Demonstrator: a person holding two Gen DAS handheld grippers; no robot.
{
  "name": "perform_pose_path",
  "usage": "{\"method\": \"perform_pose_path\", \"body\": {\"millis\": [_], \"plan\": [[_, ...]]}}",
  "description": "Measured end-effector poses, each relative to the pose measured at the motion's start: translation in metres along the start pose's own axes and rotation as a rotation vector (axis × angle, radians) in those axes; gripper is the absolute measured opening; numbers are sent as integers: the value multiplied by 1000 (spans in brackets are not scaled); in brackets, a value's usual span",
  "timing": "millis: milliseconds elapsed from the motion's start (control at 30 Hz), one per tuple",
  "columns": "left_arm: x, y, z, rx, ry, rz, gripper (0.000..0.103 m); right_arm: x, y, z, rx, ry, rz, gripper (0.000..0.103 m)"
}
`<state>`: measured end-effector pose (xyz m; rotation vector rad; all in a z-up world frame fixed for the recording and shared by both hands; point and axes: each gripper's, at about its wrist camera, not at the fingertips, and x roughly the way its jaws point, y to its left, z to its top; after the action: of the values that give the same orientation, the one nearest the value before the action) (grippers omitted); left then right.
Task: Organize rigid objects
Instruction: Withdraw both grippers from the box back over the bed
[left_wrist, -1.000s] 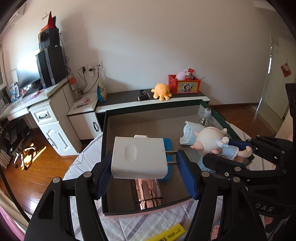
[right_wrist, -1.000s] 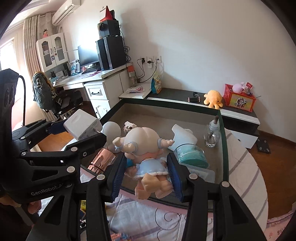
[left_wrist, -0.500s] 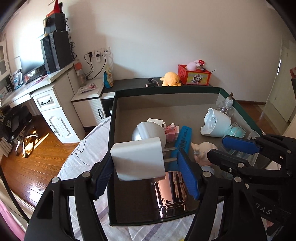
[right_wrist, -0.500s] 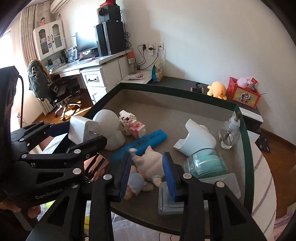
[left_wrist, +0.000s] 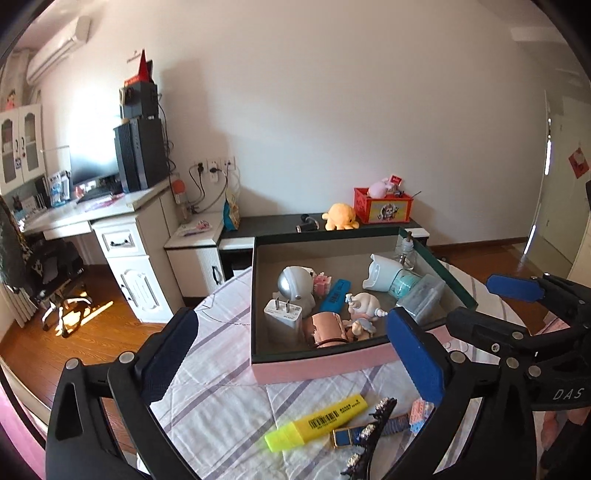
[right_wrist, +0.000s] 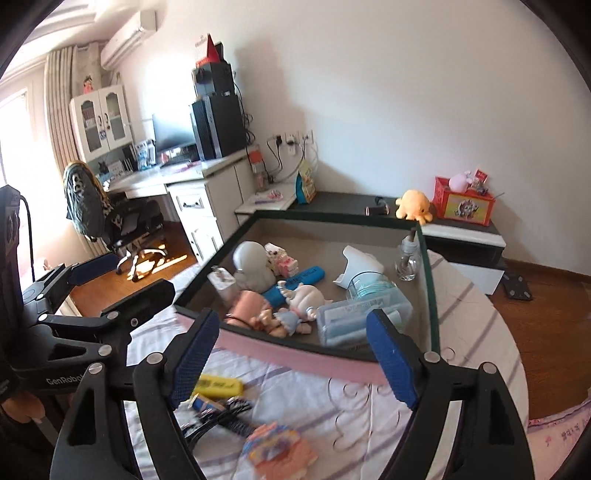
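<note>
A green box with a pink front wall (left_wrist: 321, 363) stands on the striped bedspread. Inside it lie a white plug charger (left_wrist: 282, 317), a copper cup (left_wrist: 327, 328) and a small doll (left_wrist: 364, 310). My left gripper (left_wrist: 291, 314) hangs in front of the box, its jaws opening wide with nothing between them. In the right wrist view the doll (right_wrist: 299, 302) lies on its side near the front wall (right_wrist: 295, 354), and the charger (right_wrist: 221, 282) stands at the left. My right gripper (right_wrist: 291, 315) is also short of the box, jaws opening and empty.
Loose on the bedspread before the box lie a yellow highlighter (left_wrist: 317, 421), a black jewelled hair clip (left_wrist: 369, 439) and a pink block piece (left_wrist: 419, 411). The box also holds a white astronaut figure (left_wrist: 295, 286), a blue bar (left_wrist: 334, 295), a clear case (left_wrist: 421, 295) and a small bottle (left_wrist: 406, 251).
The left gripper let go of the white charger and the right let go of the doll; both now rest in the box. Both grippers opened and drew back toward the near bed.
</note>
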<state>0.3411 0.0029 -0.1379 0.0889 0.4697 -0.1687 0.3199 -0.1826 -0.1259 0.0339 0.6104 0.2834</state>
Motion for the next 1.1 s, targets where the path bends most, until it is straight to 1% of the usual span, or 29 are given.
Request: {"method": "perform_pose_path", "body": {"millis": [100, 133, 167, 333, 500, 600, 733, 867, 1100], "plan": [[-39, -7, -7, 12, -31, 41, 103, -35, 15, -9, -4, -49, 12, 93], [-52, -8, -9, 8, -42, 53, 103, -47, 20, -13, -4, -61, 10, 103], [-64, -10, -11, 4, -53, 58, 103, -58, 24, -16, -7, -80, -14, 103], [-122, -17, -23, -1, -116, 108, 103, -112, 43, -37, -16, -151, -25, 103], [-161, -19, -37, -14, -125, 90, 103, -160, 66, -57, -38, -222, -92, 103], [-182, -25, -43, -5, -148, 103, 103, -182, 75, -68, -46, -257, -127, 103], [-203, -32, -48, 3, -175, 124, 103, -203, 79, -76, -42, -279, -138, 103], [-219, -33, -50, 2, -201, 122, 103, -220, 82, -82, -39, -295, -145, 103], [-230, -37, -50, -2, -222, 119, 103, -238, 88, -84, -46, -323, -161, 103]]}}
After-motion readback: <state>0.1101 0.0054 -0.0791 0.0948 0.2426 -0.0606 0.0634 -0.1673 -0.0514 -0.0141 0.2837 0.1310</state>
